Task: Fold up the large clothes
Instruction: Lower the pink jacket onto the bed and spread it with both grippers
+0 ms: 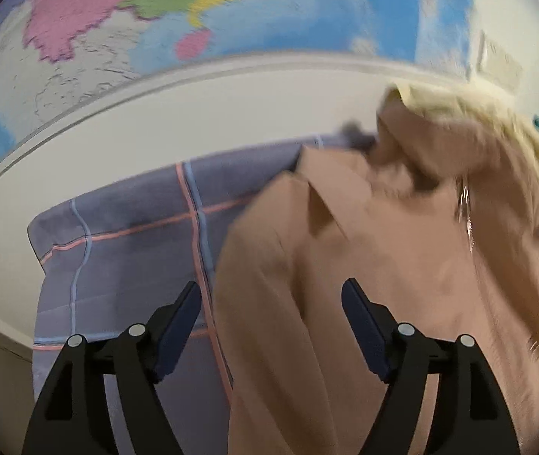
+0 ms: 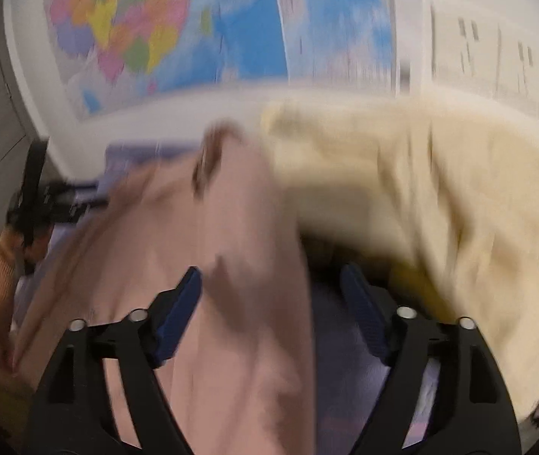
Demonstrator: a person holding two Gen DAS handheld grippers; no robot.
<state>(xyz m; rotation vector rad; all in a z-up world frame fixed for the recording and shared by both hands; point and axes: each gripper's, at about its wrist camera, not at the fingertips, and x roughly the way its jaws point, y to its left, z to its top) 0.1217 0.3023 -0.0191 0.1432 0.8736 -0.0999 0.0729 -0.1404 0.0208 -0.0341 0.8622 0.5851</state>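
Left wrist view shows the left gripper (image 1: 271,326) wide open and empty above a tan collared coat (image 1: 364,265). The coat lies ahead and to its right, long axis running away from the gripper, collar at the far end. A cream fleece garment (image 1: 470,106) sits beyond it. Under both lies a grey-blue plaid sheet (image 1: 129,250), with a wall map (image 1: 193,11) behind. The right gripper (image 2: 271,313) is also wide open and empty, coat below its left finger; blur hides more.
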